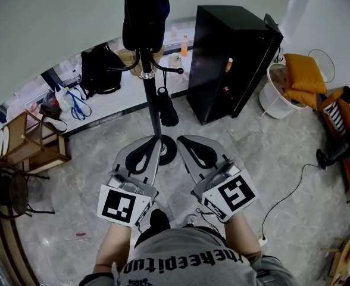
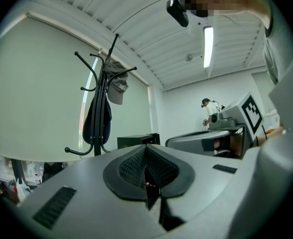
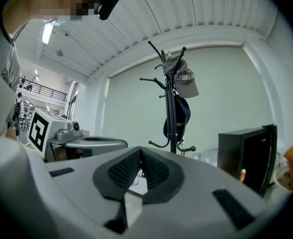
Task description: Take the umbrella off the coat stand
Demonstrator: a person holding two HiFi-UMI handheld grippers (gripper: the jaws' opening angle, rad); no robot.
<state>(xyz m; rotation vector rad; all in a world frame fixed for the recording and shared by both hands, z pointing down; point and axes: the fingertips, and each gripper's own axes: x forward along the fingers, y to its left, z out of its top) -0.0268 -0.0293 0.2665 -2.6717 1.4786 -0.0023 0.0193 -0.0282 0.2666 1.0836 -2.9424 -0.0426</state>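
Folded umbrella (image 1: 168, 111) hangs on the coat stand (image 1: 150, 97), facing two closed grippers

The umbrella is a short, black, rolled cylinder just beside the stand's slim dark pole, below the curved, ball-tipped hooks, its long axis running down along the pole. The smooth grey left gripper (image 1: 155, 137) and right gripper (image 1: 181, 139) have their black, mesh-textured pads pressed together on nothing.

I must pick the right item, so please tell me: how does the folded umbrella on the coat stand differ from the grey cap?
The cap is grey; the folded umbrella is black. The cap sits high, near the top hooks; the umbrella hangs lower, beside the pole. The cap is broad with a brim; the umbrella is slim. Both hang on the coat stand.
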